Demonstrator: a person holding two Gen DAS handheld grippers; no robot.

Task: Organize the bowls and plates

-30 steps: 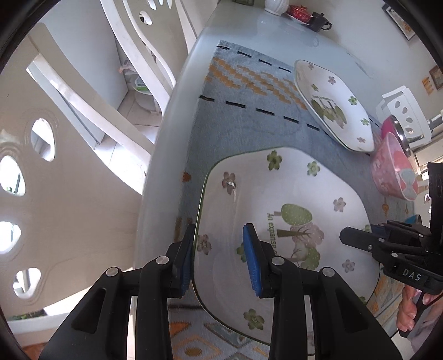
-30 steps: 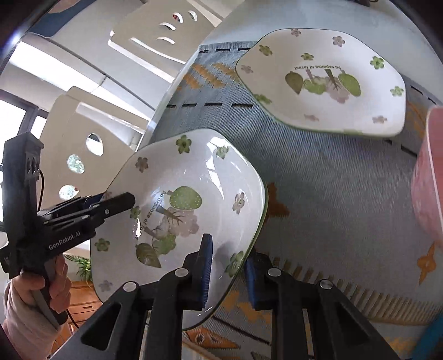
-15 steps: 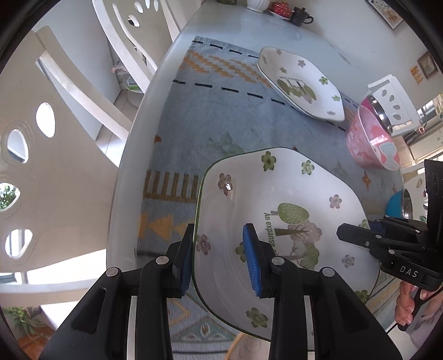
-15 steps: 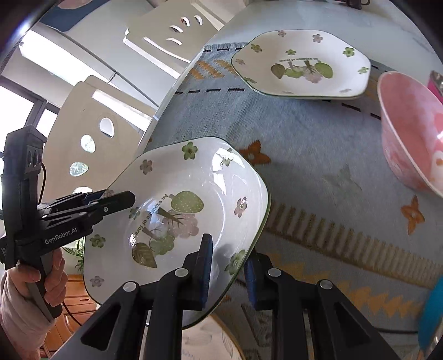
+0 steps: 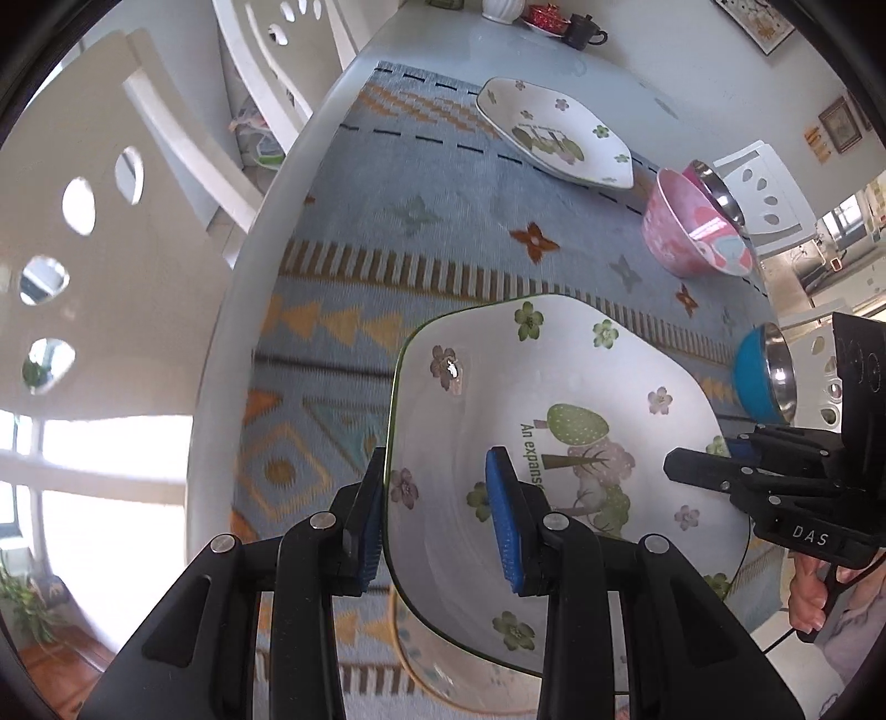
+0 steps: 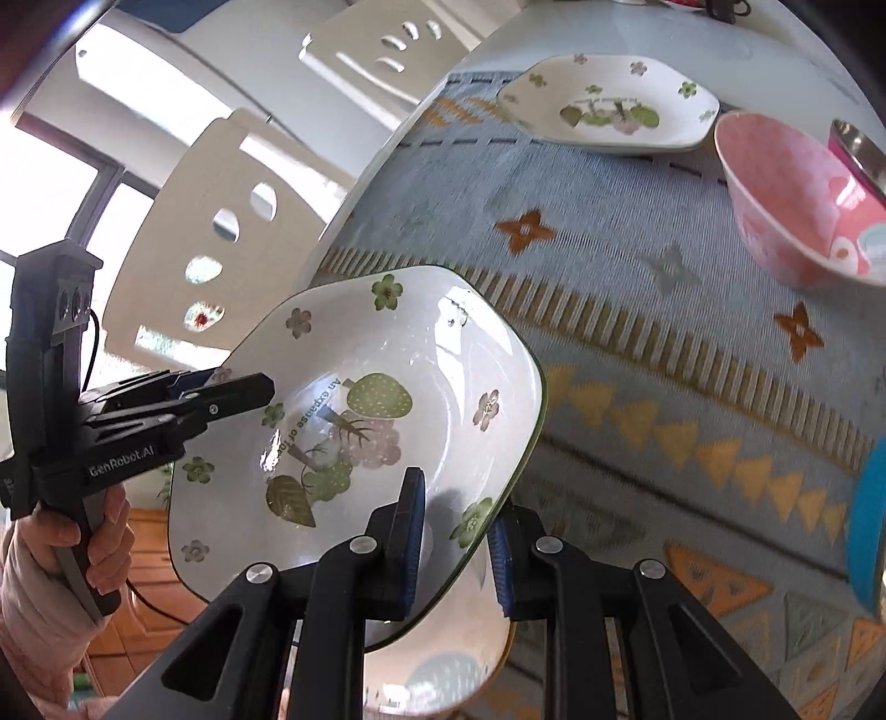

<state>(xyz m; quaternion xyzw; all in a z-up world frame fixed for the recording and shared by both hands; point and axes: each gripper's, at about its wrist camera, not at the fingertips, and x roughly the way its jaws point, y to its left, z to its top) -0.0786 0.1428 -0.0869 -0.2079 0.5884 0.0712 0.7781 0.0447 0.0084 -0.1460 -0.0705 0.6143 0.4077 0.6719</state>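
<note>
Both grippers hold one white flowered plate point(image 5: 559, 421) above the table's near end. My left gripper point(image 5: 437, 520) is shut on its left rim; my right gripper point(image 6: 457, 531) is shut on its right rim. The plate point(image 6: 354, 410) hangs above another dish point(image 6: 443, 659) that shows just under it, also seen in the left wrist view point(image 5: 443, 670). A second flowered plate point(image 5: 554, 133) lies at the far end of the runner, also in the right wrist view point(image 6: 609, 105). A pink bowl point(image 5: 692, 232) and a blue bowl point(image 5: 764, 376) stand on the right.
A patterned blue-grey runner point(image 5: 421, 232) covers the white table point(image 5: 266, 221). White chairs point(image 5: 94, 221) stand along the left side. A teapot and cups point(image 5: 559, 16) sit at the far end. A steel-lined bowl point(image 6: 858, 149) sits by the pink one point(image 6: 797, 205).
Both grippers have carried the plate back toward the near end of the table, away from the far plate. A dish has come into view beneath it.
</note>
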